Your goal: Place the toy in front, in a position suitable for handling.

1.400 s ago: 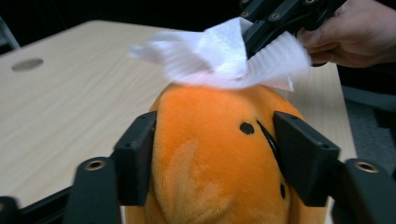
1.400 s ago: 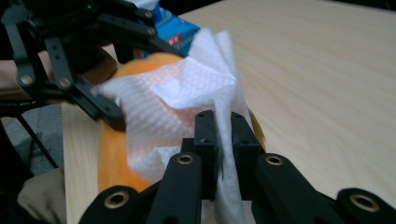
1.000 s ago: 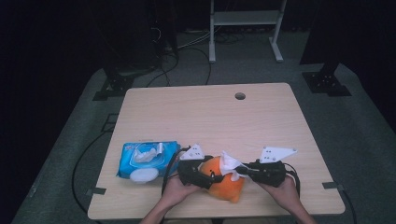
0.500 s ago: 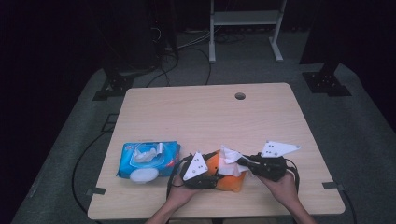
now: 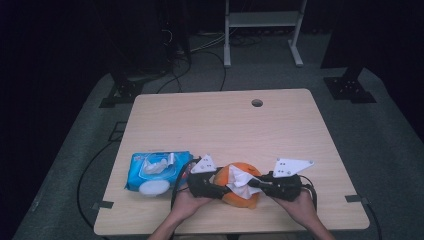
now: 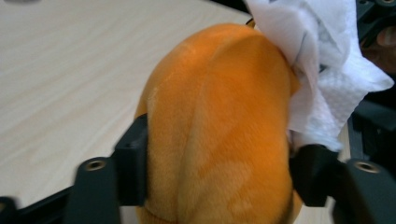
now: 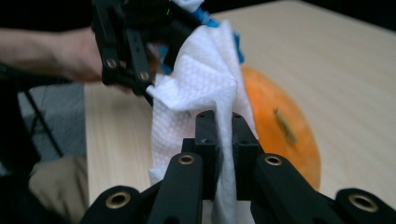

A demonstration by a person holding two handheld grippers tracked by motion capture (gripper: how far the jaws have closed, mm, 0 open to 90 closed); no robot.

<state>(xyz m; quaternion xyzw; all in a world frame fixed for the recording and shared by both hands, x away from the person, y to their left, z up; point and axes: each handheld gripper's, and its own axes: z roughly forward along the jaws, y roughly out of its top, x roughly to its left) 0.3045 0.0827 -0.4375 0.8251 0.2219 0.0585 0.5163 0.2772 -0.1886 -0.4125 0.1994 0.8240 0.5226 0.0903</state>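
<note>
Clearly the left gripper (image 5: 216,186) is clamping the orange plush (image 6: 219,130) while the right gripper (image 7: 223,135), opposite, is pinching the white wipe (image 7: 196,84) draped over its top.

blue wipes pack (image 5: 156,171), perhaps open, table (image 5: 215,130)

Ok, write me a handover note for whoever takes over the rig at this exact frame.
Left gripper: shut on the orange plush toy, holding it at the table's near edge.
Right gripper: shut on a white wipe, draped against the toy.
The blue wipes pack lies left of the toy, flap open.
Done: a wipe is out and on the toy.
Left: probably finish wiping, then set both down.
</note>
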